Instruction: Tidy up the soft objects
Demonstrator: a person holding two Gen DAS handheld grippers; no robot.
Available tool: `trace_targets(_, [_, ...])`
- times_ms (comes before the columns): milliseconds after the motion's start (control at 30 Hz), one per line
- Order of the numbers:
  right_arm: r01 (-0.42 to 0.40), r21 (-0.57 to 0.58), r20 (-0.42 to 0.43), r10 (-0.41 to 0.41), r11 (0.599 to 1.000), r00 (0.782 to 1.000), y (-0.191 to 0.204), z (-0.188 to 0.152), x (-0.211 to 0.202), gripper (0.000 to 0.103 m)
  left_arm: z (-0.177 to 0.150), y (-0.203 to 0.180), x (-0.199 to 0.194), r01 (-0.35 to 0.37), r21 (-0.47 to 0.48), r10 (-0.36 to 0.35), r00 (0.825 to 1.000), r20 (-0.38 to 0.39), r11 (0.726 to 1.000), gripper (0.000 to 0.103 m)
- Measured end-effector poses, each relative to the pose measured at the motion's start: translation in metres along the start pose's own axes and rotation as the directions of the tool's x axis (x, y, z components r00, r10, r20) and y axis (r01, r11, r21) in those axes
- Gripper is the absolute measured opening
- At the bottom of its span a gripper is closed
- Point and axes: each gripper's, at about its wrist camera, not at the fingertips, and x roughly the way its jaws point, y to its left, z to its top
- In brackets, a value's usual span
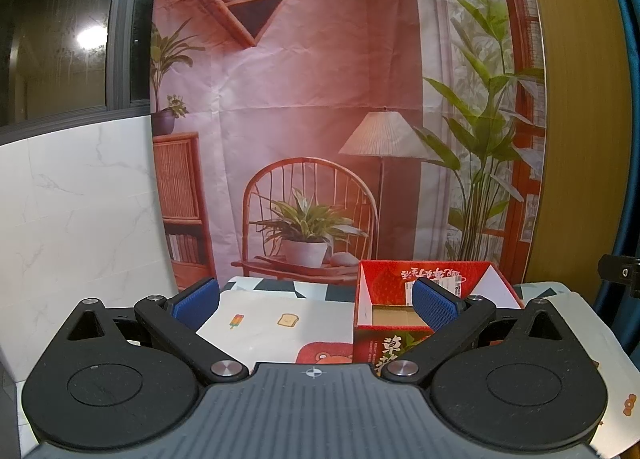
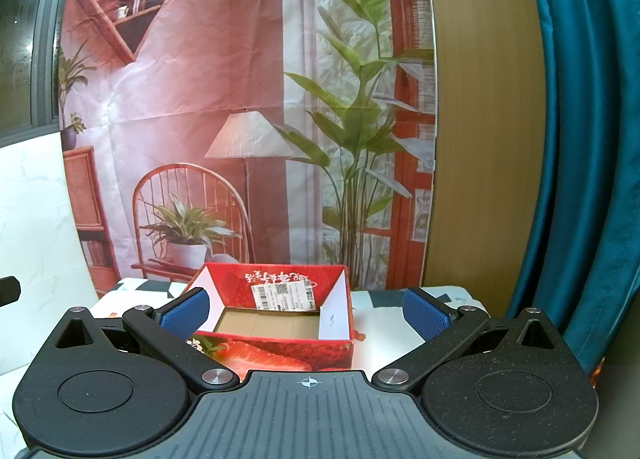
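The left gripper (image 1: 316, 301) is held level above the table, looking straight ahead at the wall. Its two blue pads (image 1: 196, 304) are far apart, so it is wide open, and there is nothing between them. Below it lies a white cloth (image 1: 260, 333) with small pictures on it: an ice pop, a slice of toast, and a red patch with a bear face near the bottom. The cloth is spread flat on the table. To the right of the cloth stands a red strawberry box (image 1: 432, 299) with its top open. The right pad of the left gripper sits in front of the box in this view. The right gripper (image 2: 306, 313) is also held level and points at the same red strawberry box (image 2: 276, 315), which sits right between its pads in the view. Its blue pads (image 2: 424, 315) are spread wide too, and they hold nothing. The inside of the box shows a brown cardboard floor, white side walls, and a white sticker with a barcode on the back wall. Behind the table hangs a big printed backdrop (image 2: 224, 99) showing a chair, a lamp and green plants. A blue curtain (image 2: 580, 139) hangs on the right side.
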Motion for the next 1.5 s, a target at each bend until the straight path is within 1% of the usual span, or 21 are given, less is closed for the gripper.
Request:
trace_targets(100, [0.019,0.008,0.000,-0.019,1.000,1.000,0.0004,0.0001,0.0001,0.103,-0.0002,0.0000,0.0000,-0.001,0.000,0.001,1.000,-0.001,1.000,0.103])
trace_targets(1500, [0.018,0.009,-0.001,-0.018,1.000,1.000,0.0004,0.0009,-0.0002,0.103,-0.0033,-0.0018,0.0005,0.001,0.000,-0.001,1.000,-0.009,1.000,0.103])
